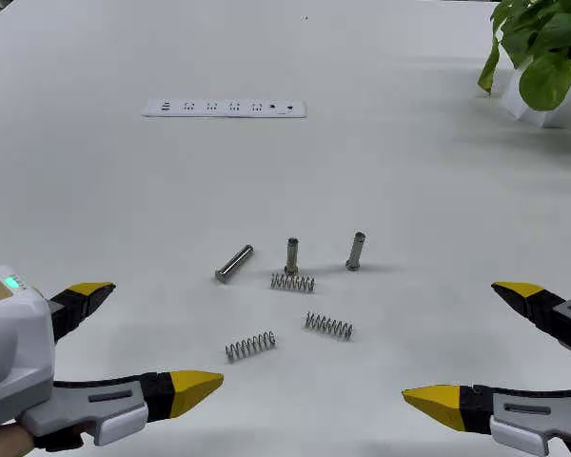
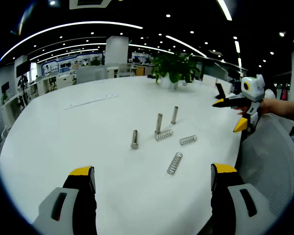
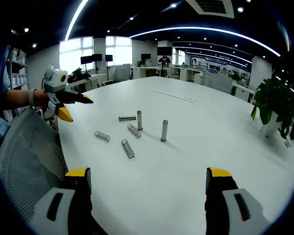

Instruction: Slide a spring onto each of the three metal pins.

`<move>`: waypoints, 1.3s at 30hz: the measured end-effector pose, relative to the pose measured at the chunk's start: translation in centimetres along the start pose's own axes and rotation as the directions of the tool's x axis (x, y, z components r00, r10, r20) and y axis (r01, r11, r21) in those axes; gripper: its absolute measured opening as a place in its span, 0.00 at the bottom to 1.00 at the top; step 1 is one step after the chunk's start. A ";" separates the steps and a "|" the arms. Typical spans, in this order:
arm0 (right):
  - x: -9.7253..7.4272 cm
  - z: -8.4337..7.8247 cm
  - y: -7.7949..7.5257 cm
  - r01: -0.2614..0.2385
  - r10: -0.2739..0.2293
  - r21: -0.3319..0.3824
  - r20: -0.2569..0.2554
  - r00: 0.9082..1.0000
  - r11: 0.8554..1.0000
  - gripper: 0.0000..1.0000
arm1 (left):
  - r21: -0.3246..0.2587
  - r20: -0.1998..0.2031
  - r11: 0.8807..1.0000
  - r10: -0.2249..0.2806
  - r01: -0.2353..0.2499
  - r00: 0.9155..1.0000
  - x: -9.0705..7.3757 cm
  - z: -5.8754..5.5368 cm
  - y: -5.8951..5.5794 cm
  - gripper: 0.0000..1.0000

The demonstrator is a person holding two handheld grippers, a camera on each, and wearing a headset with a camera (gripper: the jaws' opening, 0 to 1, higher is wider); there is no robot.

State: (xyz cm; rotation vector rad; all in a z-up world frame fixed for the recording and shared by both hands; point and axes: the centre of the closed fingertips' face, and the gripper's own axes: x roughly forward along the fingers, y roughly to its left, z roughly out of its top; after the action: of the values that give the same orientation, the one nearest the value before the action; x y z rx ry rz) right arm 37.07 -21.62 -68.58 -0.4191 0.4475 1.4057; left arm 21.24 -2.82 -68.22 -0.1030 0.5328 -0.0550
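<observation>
A big white counter is stretching out in a large office room, and long ceiling lights are glowing over it. Far back on the counter a white power strip is lying flat, and a green plant is sitting at the far right. In the middle of the counter three metal pins are sitting in a row. The left pin is lying on its side. The middle pin and the right pin are standing up on their wide ends. All three springs are lying loose on the counter. The far spring is lying just beside the foot of the middle pin, so close that I cannot tell if they are touching. The right spring is lying a bit nearer to the person, apart from the pins. The near spring is lying nearest of all, to the left of it. The left tool is hanging low at the near left, and its two yellow-tipped jaws are spread wide, holding nothing. The right tool is hanging at the near right, and its jaws are spread wide too, holding nothing. Both tools are well apart from the pins and springs. In the left gripper view a hand is holding the right tool by the counter's edge.
</observation>
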 end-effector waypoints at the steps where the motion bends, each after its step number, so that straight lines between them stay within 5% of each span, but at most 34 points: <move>1: 0.0 0.0 0.0 0.000 0.000 -0.001 0.000 1.000 1.000 0.99 | 0.001 -0.002 1.000 -0.001 0.001 1.000 0.0 0.0 0.0 1.00; 21: -0.2 -0.3 0.0 0.002 -0.002 0.004 -0.002 1.000 1.000 0.99 | 0.014 -0.024 1.000 -0.011 0.011 1.000 0.2 -0.1 0.1 1.00; 29: -0.1 -0.4 0.3 -0.004 0.004 -0.001 -0.005 1.000 1.000 0.98 | 0.014 -0.062 1.000 -0.010 0.011 0.998 0.7 -0.3 0.7 1.00; 39: -0.2 -0.4 0.7 -0.008 0.008 0.002 0.001 1.000 1.000 0.98 | 0.022 -0.107 0.999 -0.031 0.033 0.994 2.2 2.0 2.2 0.92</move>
State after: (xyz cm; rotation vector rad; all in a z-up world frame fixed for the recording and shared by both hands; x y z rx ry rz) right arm 36.33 -21.89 -68.87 -0.4157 0.4502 1.4127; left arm 24.22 -0.64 -67.82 -0.0853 0.6372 -0.0986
